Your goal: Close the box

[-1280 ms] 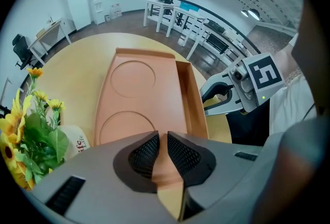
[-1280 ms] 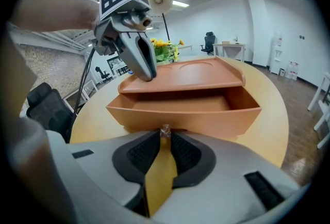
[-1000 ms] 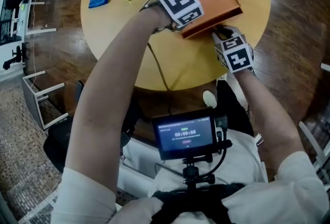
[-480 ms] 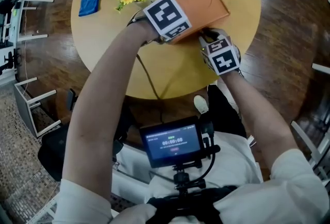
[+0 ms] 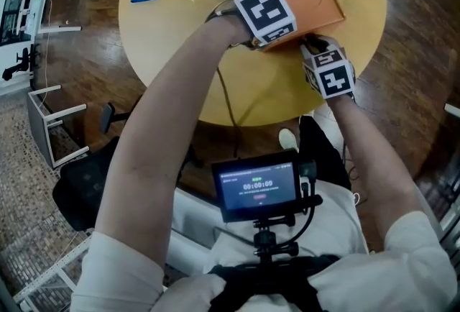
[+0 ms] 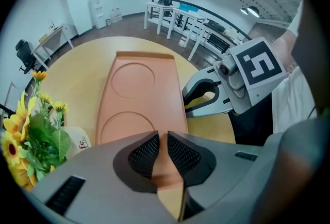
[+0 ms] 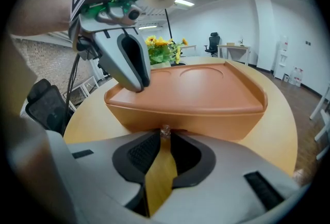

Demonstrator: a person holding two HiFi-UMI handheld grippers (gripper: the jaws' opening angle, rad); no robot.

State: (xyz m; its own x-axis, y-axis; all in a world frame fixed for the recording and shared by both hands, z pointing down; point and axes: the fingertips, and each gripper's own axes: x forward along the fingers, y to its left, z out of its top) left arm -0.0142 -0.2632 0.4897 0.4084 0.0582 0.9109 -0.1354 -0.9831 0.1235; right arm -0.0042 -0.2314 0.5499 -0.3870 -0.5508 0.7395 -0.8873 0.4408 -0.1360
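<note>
**Closing stage.** The box (image 5: pixel 316 1) lies on the table (image 5: pixel 180 52), lid down. The left gripper (image 6: pixel 162 146) has its 2 fingers drawn almost together and holds nothing. It bears on the lid, which stretches ahead of its fingertips. The right gripper (image 7: pixel 164 139) has its fingers shut, with a small metal clasp (image 7: pixel 165 130) on the box's front wall just at their tips. The lid appears seated, so the next move likely calls for fastening that clasp while the left fingers steady the lid.

White short sleeves (image 5: pixel 118 276); grey left gripper (image 6: pixel 163 138), black mesh pads (image 6: pixel 146 152).
</note>
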